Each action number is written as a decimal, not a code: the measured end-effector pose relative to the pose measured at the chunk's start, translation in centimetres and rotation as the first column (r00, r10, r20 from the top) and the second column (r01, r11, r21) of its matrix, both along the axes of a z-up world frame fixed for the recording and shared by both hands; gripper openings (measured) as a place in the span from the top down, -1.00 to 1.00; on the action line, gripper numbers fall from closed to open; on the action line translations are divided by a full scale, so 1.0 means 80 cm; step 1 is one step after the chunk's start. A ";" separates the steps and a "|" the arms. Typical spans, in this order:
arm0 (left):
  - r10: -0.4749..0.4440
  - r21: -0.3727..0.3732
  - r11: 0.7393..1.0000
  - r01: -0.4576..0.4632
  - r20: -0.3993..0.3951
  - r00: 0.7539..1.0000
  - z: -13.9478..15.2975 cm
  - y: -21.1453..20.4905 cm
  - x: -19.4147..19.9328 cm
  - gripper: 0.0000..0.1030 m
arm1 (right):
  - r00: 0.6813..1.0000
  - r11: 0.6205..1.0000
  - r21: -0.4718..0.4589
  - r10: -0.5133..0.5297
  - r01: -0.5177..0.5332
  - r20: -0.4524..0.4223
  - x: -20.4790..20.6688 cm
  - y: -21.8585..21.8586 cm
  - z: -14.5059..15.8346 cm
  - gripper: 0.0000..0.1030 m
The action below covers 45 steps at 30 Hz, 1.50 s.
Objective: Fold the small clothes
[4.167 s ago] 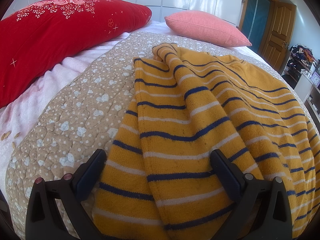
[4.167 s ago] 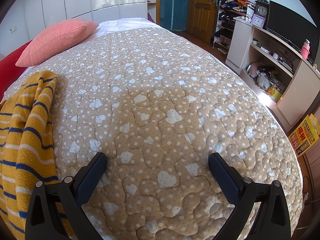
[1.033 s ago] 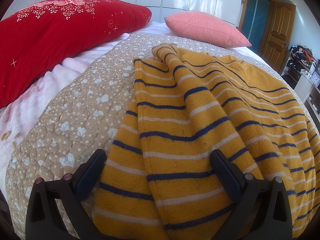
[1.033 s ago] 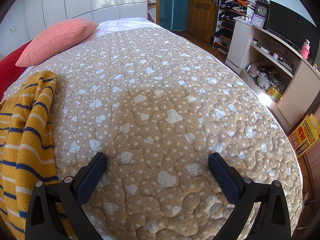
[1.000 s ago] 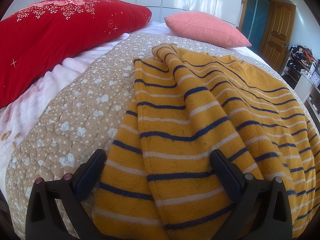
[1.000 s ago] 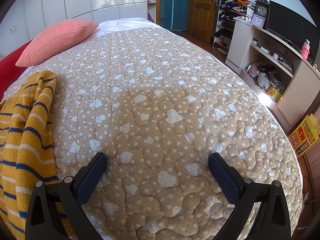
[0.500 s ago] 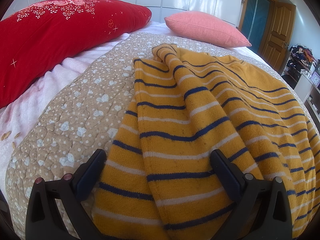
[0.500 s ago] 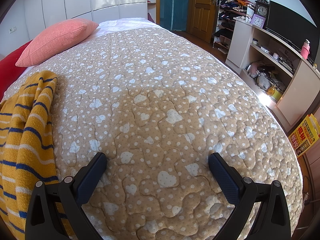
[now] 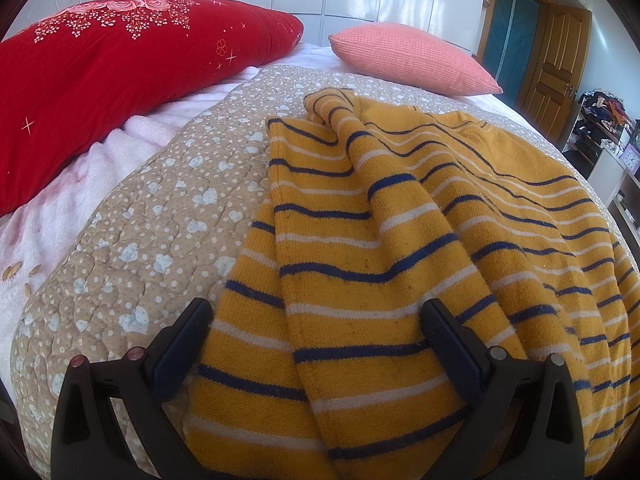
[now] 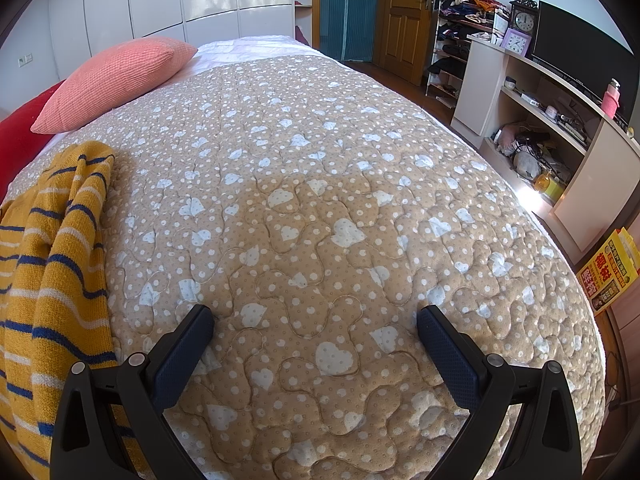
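Observation:
A mustard-yellow sweater with navy and white stripes [image 9: 400, 240] lies rumpled on the tan quilt [image 9: 160, 208], a fold running down its middle. My left gripper [image 9: 316, 320] is open and empty, its jaws standing wide over the sweater's near hem. In the right wrist view the sweater [image 10: 56, 248] lies at the left edge. My right gripper [image 10: 316, 324] is open and empty over bare quilt [image 10: 320, 184], to the right of the sweater.
A large red pillow [image 9: 104, 76] and a pink pillow [image 9: 408, 56] lie at the head of the bed. A white shelf unit with clutter [image 10: 552, 120], a dark screen [image 10: 584, 60] and a yellow box [image 10: 608, 272] stand past the bed's right edge.

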<state>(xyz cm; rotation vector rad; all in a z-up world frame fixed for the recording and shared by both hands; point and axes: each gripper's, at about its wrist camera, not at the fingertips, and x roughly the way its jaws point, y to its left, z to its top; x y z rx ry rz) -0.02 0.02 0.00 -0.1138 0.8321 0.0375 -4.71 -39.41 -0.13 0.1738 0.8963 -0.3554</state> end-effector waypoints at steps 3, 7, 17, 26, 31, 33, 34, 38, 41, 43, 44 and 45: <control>0.000 -0.001 1.000 0.000 0.001 1.000 0.000 0.000 0.000 -1.00 | 1.000 1.000 0.000 0.000 0.000 0.000 0.000 0.000 0.000 -1.00; 0.000 -0.001 1.000 0.000 0.001 1.000 0.000 0.000 0.000 -1.00 | 1.000 1.000 0.000 0.000 0.000 0.000 0.000 0.000 0.000 -1.00; 0.000 -0.001 1.000 0.000 0.001 1.000 0.000 0.000 0.001 -1.00 | 1.000 1.000 0.000 0.000 0.000 0.000 0.000 0.000 0.000 -1.00; 0.000 -0.001 1.000 0.000 0.002 1.000 0.000 0.000 0.000 -1.00 | 1.000 1.000 0.000 0.000 0.000 0.000 0.000 0.000 0.000 -1.00; 0.000 -0.002 1.000 0.000 0.003 1.000 0.000 -0.001 0.001 -1.00 | 1.000 1.000 0.000 0.000 0.000 0.000 0.000 0.000 0.000 -1.00; 0.000 -0.002 1.000 0.000 0.003 1.000 0.000 -0.001 0.001 -1.00 | 1.000 1.000 0.000 0.000 0.000 0.000 0.000 0.000 0.000 -1.00; 0.000 -0.002 1.000 0.000 0.003 1.000 0.000 -0.001 0.001 -1.00 | 1.000 1.000 0.000 0.000 0.000 0.000 0.000 0.000 0.000 -1.00; -0.001 -0.004 1.000 0.001 0.007 1.000 0.010 -0.001 0.003 -1.00 | 1.000 1.000 0.000 0.000 0.000 0.000 0.000 0.000 0.000 -1.00; -0.003 -0.004 1.000 0.003 0.010 1.000 0.008 -0.001 0.003 -1.00 | 1.000 1.000 0.000 0.000 0.000 0.000 0.000 0.000 0.000 -1.00; -0.012 -0.009 1.000 0.013 0.026 1.000 0.008 -0.004 -0.001 -1.00 | 1.000 1.000 0.000 0.000 0.000 0.000 0.000 0.000 0.000 -1.00; -0.019 0.003 1.000 0.019 0.027 0.999 0.007 -0.008 0.000 -1.00 | 1.000 1.000 0.000 0.000 0.000 0.000 0.000 0.000 0.000 -1.00; -0.024 0.016 1.000 0.024 0.022 0.999 0.007 -0.011 0.002 -1.00 | 1.000 1.000 0.000 0.000 0.000 0.000 0.000 0.000 0.000 -1.00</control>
